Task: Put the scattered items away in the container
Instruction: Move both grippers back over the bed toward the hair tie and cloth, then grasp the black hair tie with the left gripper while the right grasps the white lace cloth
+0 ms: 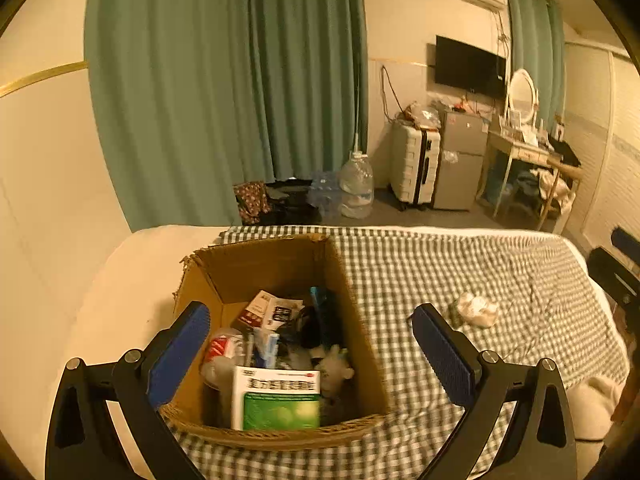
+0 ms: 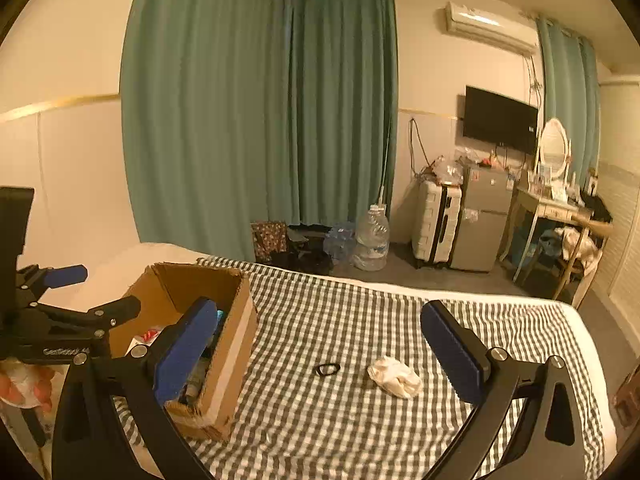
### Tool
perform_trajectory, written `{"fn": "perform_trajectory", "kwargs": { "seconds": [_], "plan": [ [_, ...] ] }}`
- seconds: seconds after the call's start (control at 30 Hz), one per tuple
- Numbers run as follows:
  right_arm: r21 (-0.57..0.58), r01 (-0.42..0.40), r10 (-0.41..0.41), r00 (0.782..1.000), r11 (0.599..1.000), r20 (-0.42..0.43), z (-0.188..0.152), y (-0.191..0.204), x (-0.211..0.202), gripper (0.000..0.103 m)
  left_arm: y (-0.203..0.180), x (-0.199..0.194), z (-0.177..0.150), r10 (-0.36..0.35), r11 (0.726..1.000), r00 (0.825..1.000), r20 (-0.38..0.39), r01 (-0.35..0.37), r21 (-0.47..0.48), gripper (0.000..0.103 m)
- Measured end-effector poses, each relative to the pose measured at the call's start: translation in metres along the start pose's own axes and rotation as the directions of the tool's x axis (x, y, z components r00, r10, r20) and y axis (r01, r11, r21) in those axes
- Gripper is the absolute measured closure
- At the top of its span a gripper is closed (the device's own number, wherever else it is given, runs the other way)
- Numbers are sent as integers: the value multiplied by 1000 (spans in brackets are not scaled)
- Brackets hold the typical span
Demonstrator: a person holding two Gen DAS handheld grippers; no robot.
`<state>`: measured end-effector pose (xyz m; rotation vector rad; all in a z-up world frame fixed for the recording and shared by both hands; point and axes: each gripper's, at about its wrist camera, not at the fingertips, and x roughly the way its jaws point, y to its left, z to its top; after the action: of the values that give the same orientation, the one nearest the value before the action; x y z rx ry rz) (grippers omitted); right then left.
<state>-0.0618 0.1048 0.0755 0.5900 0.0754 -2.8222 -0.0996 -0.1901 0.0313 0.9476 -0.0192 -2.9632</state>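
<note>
An open cardboard box (image 1: 352, 320) stands on a checked bedspread. It holds several items, among them a green and white medicine box (image 1: 278, 398). My left gripper (image 1: 312, 350) is open and empty, right above the box. In the right wrist view the cardboard box (image 2: 236, 332) is at the left, and my right gripper (image 2: 320, 348) is open and empty over the bedspread. A black hair tie (image 2: 327, 369) and a crumpled white cloth (image 2: 394, 376) lie on the bedspread between its fingers. The cloth also shows in the left wrist view (image 1: 476, 309).
The bed (image 2: 360, 320) with the checked spread fills the foreground. Beyond it are green curtains (image 2: 260, 120), a water jug (image 2: 372, 242), a white suitcase (image 2: 436, 224), a small fridge (image 2: 482, 220) and a dressing table (image 2: 556, 216). The left gripper shows at the left edge of the right wrist view (image 2: 60, 312).
</note>
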Motion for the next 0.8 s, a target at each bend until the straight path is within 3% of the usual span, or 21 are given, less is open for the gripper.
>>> {"fn": "perform_trajectory", "kwargs": {
  "seconds": [0.2, 0.33, 0.47, 0.6, 0.8],
  "plan": [
    [65, 19, -22, 999, 998, 48, -13, -50, -19, 0, -38, 9, -8, 22, 997, 1000, -9, -22, -78, 0],
    [106, -16, 7, 997, 994, 80, -29, -90, -19, 0, -69, 15, -6, 16, 998, 999, 50, -13, -60, 0],
    [190, -4, 11, 999, 982, -37, -48, -136, 3, 0, -107, 42, -10, -9, 1000, 999, 31, 10, -17, 0],
    [312, 17, 25, 991, 950, -130, -74, -175, 36, 0, -143, 91, -29, -23, 999, 998, -63, 26, 39, 0],
    [252, 37, 25, 971, 967, -239, -106, -184, 93, 0, -171, 164, -58, 15, 996, 985, -169, 1, 93, 0]
  ]
}}
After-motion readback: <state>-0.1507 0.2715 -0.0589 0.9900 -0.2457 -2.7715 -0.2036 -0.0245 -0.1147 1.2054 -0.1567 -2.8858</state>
